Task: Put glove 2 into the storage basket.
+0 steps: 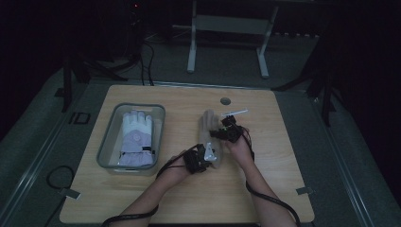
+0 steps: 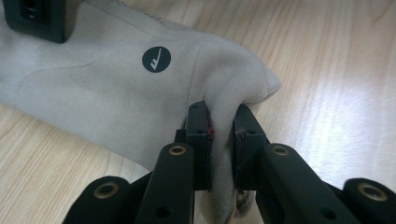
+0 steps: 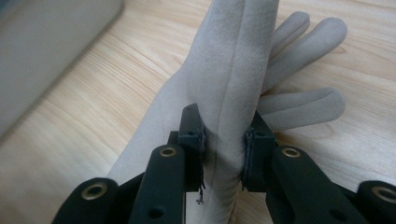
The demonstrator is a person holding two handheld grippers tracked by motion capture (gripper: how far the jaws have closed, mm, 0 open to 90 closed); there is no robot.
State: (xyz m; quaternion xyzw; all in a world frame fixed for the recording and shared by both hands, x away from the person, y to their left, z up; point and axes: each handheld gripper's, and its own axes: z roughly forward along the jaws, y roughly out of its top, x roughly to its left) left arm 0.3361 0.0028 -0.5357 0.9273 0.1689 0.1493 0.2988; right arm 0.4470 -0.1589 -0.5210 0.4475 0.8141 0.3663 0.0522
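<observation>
The left hand-held gripper [image 2: 220,135] is clamped on a fold of a beige suede-like glove [image 2: 116,88], its two black jaws pinching the fabric near the cuff end, just below a small round dark logo [image 2: 156,59] on the material. The right hand-held gripper [image 3: 225,135] is likewise clamped on the same glove, its jaws squeezing a raised ridge of fabric along the palm, with the glove's fingers [image 3: 303,105] spreading out beyond it over the wood. From the high view, the left hand-held gripper [image 1: 201,160] sits at the glove's near end and the right hand-held gripper [image 1: 226,131] at its right edge farther up, with the beige glove [image 1: 208,125] lying lengthwise on the wooden bench [image 1: 265,184] near its middle. To the left, well apart from the glove, a clear rectangular bin [image 1: 109,137] rests on the bench and holds a white padded glove [image 1: 136,137]. A thin white strip [image 1: 235,112] lies just beyond the right hand-held gripper, and a round grommet hole [image 1: 225,100] sits near the bench's far edge.
</observation>
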